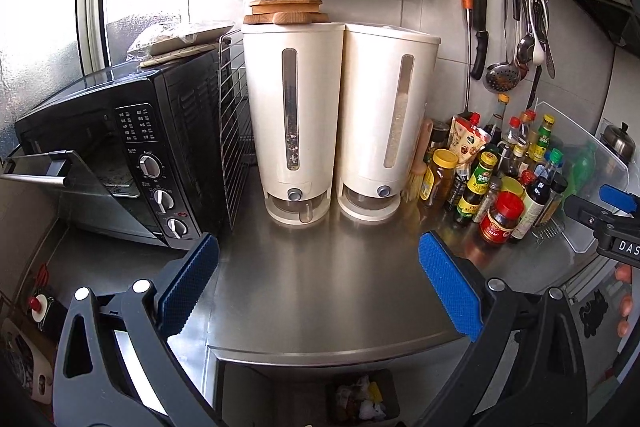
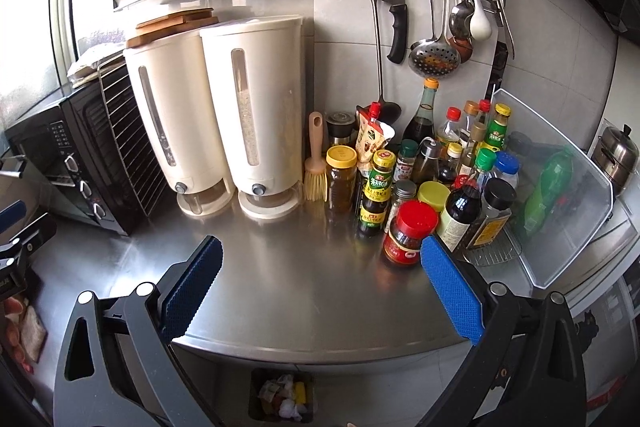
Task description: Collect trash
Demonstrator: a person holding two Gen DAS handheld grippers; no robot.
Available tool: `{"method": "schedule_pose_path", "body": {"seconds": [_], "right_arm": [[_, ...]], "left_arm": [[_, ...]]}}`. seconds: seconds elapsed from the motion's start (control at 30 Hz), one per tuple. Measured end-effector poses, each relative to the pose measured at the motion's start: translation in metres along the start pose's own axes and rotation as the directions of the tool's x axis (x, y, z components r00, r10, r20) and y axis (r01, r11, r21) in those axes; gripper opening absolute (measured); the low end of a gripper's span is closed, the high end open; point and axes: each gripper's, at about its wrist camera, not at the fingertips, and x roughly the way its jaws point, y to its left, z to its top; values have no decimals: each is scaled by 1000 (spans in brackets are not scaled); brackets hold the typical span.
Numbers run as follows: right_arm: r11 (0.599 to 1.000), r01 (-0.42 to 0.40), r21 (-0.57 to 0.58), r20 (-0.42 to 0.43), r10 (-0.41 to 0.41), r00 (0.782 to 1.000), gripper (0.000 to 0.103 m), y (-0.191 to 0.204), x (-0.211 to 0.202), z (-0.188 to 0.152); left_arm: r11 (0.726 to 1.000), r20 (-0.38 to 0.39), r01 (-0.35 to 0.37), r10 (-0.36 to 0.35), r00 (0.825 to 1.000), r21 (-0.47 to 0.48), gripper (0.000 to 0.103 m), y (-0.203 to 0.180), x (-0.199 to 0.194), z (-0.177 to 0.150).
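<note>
A dark trash bin holding crumpled white and yellow scraps stands on the floor below the counter's front edge; it also shows in the right wrist view. My left gripper is open and empty above the steel counter. My right gripper is open and empty above the same counter. The right gripper's tip shows at the right edge of the left wrist view. No loose trash shows on the counter.
Two white grain dispensers stand at the back. A black toaster oven with its door open sits left, a wire rack beside it. Several sauce bottles and jars crowd the right, by a clear plastic bin. Utensils hang above.
</note>
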Motion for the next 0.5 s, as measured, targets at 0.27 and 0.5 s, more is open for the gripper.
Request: {"method": "schedule_pose_path", "body": {"seconds": [0.27, 0.5], "right_arm": [[1000, 2, 7, -6, -2, 1000, 100, 0, 5, 3], [1000, -15, 11, -10, 15, 1000, 100, 1, 7, 5]], "left_arm": [[1000, -15, 14, -14, 1000, 6, 95, 0, 7, 2], [1000, -2, 12, -12, 1000, 3, 95, -1, 7, 3]]}}
